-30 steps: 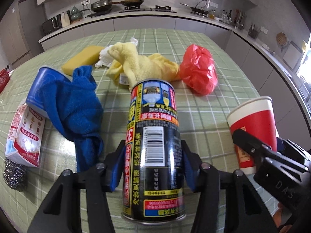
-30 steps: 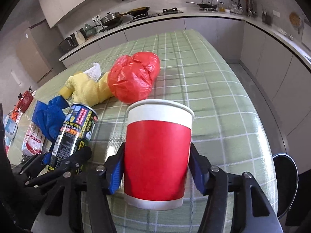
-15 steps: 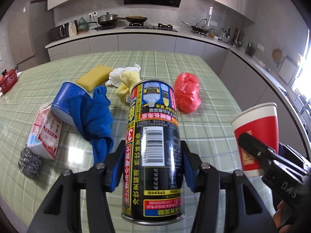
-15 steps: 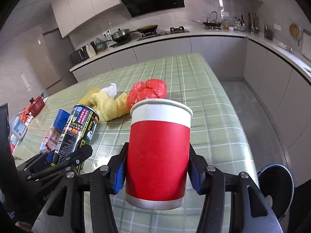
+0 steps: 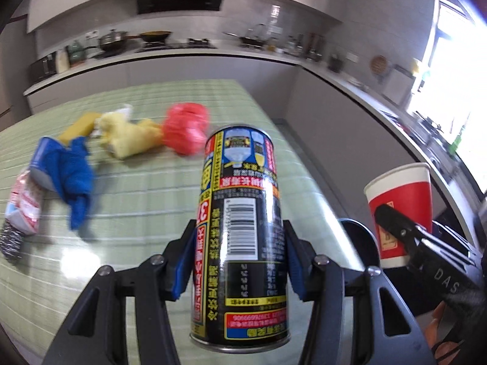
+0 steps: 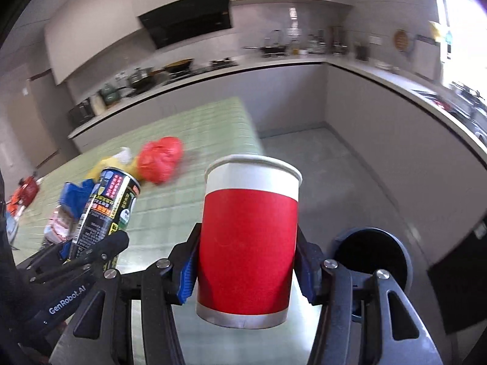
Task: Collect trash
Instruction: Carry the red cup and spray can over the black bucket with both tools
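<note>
My left gripper [image 5: 239, 261] is shut on a tall black can [image 5: 240, 234] with yellow and red labels, held upright in the air above the green checked table [image 5: 146, 188]. My right gripper [image 6: 246, 261] is shut on a red paper cup [image 6: 248, 237] with a white rim, held upright past the table's right edge. The cup also shows at the right of the left wrist view [image 5: 398, 213], and the can at the left of the right wrist view [image 6: 106, 210]. A round black trash bin [image 6: 374, 258] stands open on the floor below right of the cup.
On the table lie a red plastic bag [image 5: 185, 130], a yellow cloth [image 5: 127, 133], a yellow sponge [image 5: 77, 126], a blue cloth over a blue cup [image 5: 71, 173], a snack packet [image 5: 24, 200] and a steel scourer [image 5: 10, 243]. Kitchen counters run along the back and right.
Both grippers have risen and swung right with the can and the cup. The table has dropped away to the left and the trash bin has come into fuller view.
</note>
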The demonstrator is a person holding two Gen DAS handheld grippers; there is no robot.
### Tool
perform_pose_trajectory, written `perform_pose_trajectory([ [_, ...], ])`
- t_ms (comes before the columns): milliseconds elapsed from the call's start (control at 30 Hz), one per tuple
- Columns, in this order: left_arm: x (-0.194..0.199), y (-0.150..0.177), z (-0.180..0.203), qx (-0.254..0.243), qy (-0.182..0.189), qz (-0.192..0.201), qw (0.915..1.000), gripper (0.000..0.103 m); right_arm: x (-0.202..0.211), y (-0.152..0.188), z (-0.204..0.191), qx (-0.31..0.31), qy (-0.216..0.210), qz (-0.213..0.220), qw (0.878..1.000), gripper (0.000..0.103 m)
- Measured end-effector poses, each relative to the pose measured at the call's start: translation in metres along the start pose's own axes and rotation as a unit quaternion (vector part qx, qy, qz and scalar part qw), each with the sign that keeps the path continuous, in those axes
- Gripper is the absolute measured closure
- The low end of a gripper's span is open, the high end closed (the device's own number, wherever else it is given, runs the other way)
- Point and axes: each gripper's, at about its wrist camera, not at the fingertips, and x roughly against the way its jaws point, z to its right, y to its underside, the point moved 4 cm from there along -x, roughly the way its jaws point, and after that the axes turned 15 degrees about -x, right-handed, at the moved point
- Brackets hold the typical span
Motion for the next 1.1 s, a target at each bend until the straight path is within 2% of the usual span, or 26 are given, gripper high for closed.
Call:
perform_pose_trajectory([
  [167,-0.002,-0.012,0.053,-0.026,0.032,0.007,0.9991,0.049,0.026,-0.008,0.06,-0.032,0.033,0.02,0.999,0.047],
  [333,-0.017,-0.024,0.109,-0.034,0.037,0.013,0.9987,0.049,0.033,-0.02,0.132,-0.048,0.045,0.024,0.998,0.047],
  [567,-0.054,-0.034,0.198,-0.006,0.013,-0.01,0.9999,0.049,0.008,-0.041,0.236,-0.038,0.021,-0.026,0.999,0.047],
  [633,-0.064,-0.034,0.213,0.004,0.007,-0.015,0.9999,0.049,-0.003,-0.047,0.258,-0.024,0.018,-0.039,0.999,0.047],
  [767,-0.088,-0.03,0.234,0.02,-0.012,-0.036,0.9991,0.049,-0.03,-0.052,0.286,-0.008,0.003,-0.067,0.998,0.047],
  [967,-0.115,-0.014,0.244,0.03,-0.041,-0.061,0.9969,0.049,-0.078,-0.045,0.306,0.0,-0.021,-0.107,0.994,0.047],
  [1100,-0.133,-0.008,0.252,0.035,-0.054,-0.071,0.9954,0.049,-0.106,-0.046,0.313,0.005,-0.039,-0.122,0.992,0.04],
])
